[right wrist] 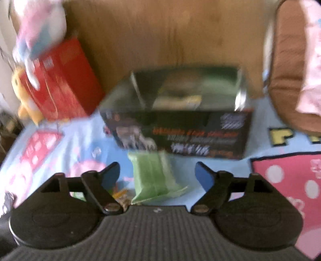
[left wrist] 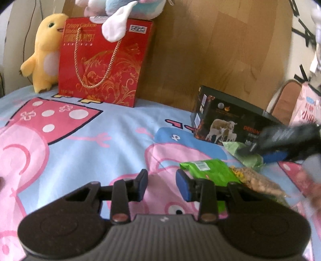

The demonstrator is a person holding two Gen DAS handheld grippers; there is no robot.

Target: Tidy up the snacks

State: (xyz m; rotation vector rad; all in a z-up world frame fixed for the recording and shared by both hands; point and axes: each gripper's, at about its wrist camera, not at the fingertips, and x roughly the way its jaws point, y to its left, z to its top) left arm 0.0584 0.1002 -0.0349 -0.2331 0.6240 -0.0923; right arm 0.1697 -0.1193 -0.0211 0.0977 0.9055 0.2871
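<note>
Across the lower two thirds of both views, a bed sheet (left wrist: 112, 128) in pale blue with pink cartoon pigs and a polka-dot dress print. Behind it, filling the upper centre, a wooden headboard (left wrist: 210, 52); pale wall at the upper left and upper right edges of the left wrist view. In the upper left of that view, a red gift box (left wrist: 104, 66) with a gold rope handle, upright against the headboard, with a yellow plush duck (left wrist: 43, 54) beside it and a pastel plush (left wrist: 120, 12) on top. At centre right, a black box (left wrist: 226, 120) printed with sheep, top open in the right wrist view (right wrist: 180, 112), contents blurred. Just in front of the box, a pale green snack packet (right wrist: 154, 178), lying on the sheet between the spread fingers of the right gripper (right wrist: 158, 174), untouched. At lower right centre of the left wrist view, a bright green snack bag (left wrist: 212, 172) with a clear bag of nuts (left wrist: 260, 184) alongside. Left gripper (left wrist: 161, 184) with jaws parted, nothing between them, right finger just over the green bag's edge.
</note>
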